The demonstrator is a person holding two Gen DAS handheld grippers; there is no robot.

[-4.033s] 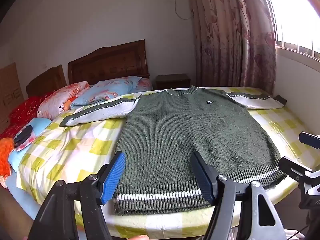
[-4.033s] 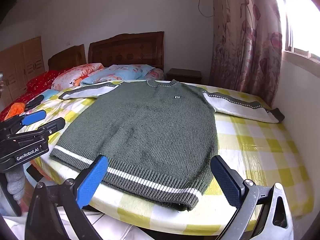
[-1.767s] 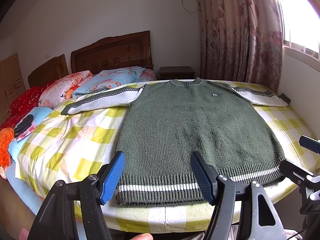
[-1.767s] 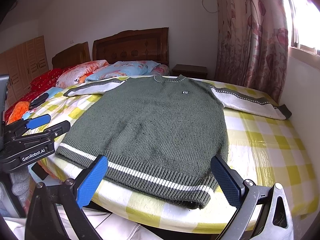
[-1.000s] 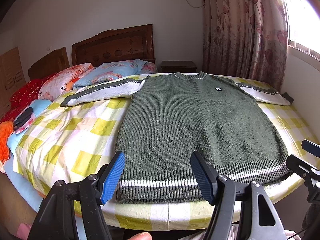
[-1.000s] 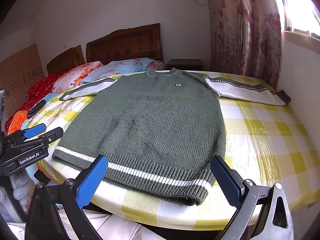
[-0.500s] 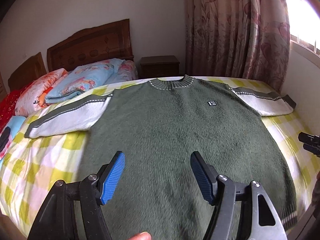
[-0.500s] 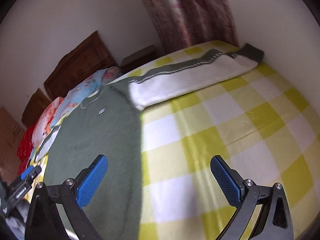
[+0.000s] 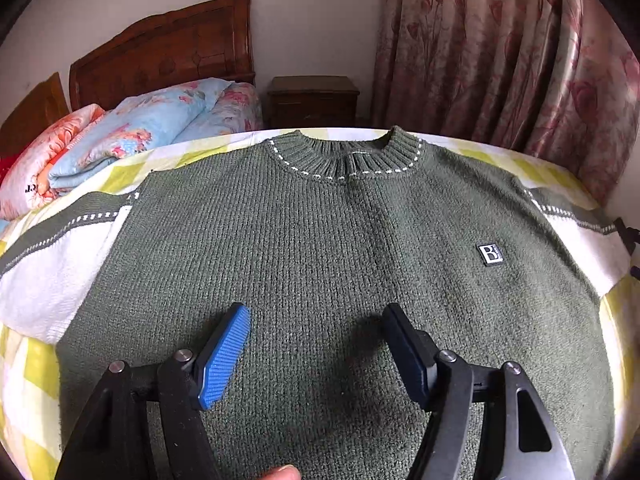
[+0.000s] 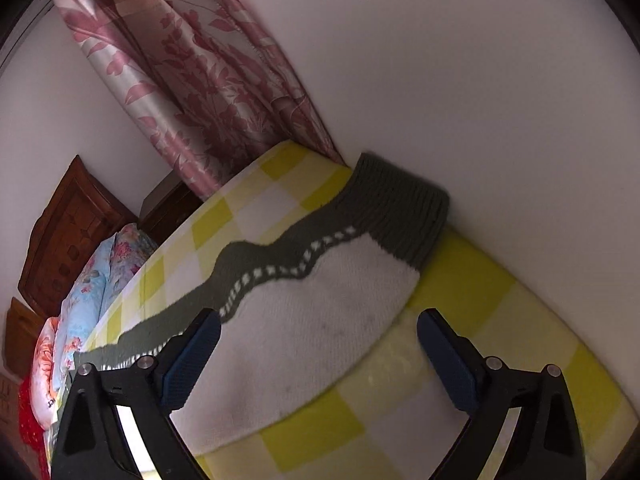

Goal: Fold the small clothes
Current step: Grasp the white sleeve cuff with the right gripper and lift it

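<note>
A dark green knitted sweater (image 9: 320, 248) with white sleeves lies flat and face up on the yellow-checked bed (image 10: 460, 292). Its ribbed collar (image 9: 344, 156) points toward the headboard. My left gripper (image 9: 316, 320) hovers open over the chest of the sweater, with nothing between its blue pads. In the right wrist view the sweater's white sleeve (image 10: 320, 328) with a green ribbed cuff (image 10: 400, 208) lies stretched toward the wall. My right gripper (image 10: 320, 332) stands open just above that sleeve, its jaws on either side of it and apart from it.
A wooden headboard (image 9: 160, 52), folded floral quilts (image 9: 132, 128) and a nightstand (image 9: 312, 100) stand beyond the collar. Pink floral curtains (image 9: 500, 60) hang at the far right. A white wall (image 10: 480, 80) borders the bed right by the cuff.
Both grippers moved forward over the bed. The left went from the hem up to the chest. The right swung out to the sleeve by the wall and rolled, so its view is tilted.
</note>
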